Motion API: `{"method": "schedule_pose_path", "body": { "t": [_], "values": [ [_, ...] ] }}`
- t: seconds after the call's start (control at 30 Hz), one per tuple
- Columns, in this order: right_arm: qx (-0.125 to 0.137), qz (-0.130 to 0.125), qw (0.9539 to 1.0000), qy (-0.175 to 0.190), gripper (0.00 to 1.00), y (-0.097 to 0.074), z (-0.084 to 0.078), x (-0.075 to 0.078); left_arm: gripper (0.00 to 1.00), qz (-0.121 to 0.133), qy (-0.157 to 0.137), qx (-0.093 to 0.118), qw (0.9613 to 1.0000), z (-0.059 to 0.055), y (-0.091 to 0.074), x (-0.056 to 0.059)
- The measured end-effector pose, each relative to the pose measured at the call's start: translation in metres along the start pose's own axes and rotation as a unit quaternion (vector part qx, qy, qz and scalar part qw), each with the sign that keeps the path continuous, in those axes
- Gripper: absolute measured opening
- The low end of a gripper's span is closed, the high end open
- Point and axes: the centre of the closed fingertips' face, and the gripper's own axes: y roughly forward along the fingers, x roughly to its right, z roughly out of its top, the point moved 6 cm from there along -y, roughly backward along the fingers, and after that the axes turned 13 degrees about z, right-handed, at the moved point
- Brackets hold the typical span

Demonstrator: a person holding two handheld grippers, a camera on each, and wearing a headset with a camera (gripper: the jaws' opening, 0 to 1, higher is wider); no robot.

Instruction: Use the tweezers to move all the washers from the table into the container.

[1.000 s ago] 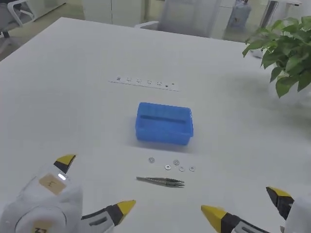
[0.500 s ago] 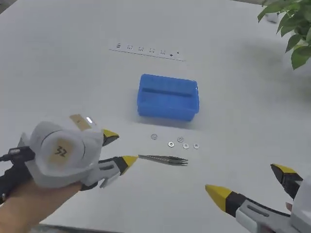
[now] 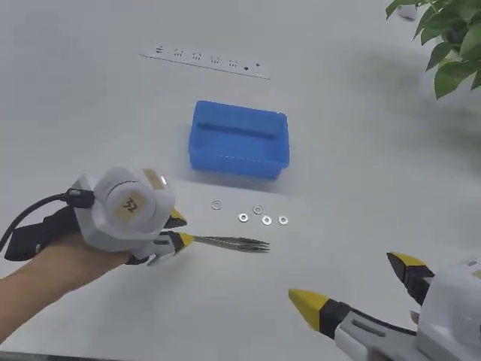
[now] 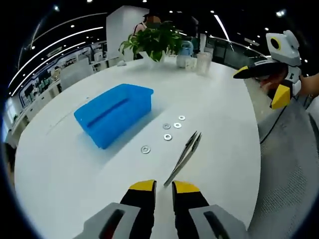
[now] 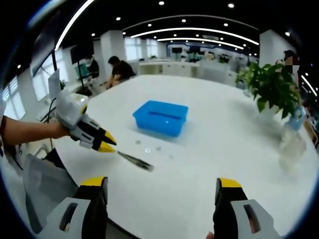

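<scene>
The metal tweezers [image 3: 229, 242] [image 4: 183, 155] [image 5: 135, 161] lie flat on the white table. Several small washers [image 3: 258, 216] [image 4: 168, 130] [image 5: 148, 150] are scattered just beyond them, in front of the blue container [image 3: 239, 139] [image 4: 113, 119] [image 5: 160, 117]. My left gripper [image 3: 180, 229] [image 4: 163, 187] sits at the tweezers' handle end. Its jaws are narrowed to a small gap, and the handle tip lies right at that gap. My right gripper [image 3: 355, 282] [image 5: 162, 183] hovers wide open at the near right, holding nothing.
A white power strip [image 3: 203, 60] lies beyond the container. A leafy plant [image 3: 443, 37] [image 4: 152, 42] [image 5: 271, 87] stands at the far right. Bare table [image 3: 361, 173] surrounds the washers. Bottles stand near the plant [image 4: 192, 52].
My left gripper has come forward to the tweezers' handle end and its jaws have narrowed. The head camera has shifted; tweezers, washers and container have not moved.
</scene>
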Motion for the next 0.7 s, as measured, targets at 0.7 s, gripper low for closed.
{"method": "schedule_pose_path", "body": {
  "t": [0.7],
  "values": [
    [-0.005, 0.150, 0.9850, -0.085, 0.66, 0.016, 0.012, -0.023, 0.00, -0.010, 0.108, 0.006, 0.9941, 0.044, -0.033, 0.043]
  ]
}}
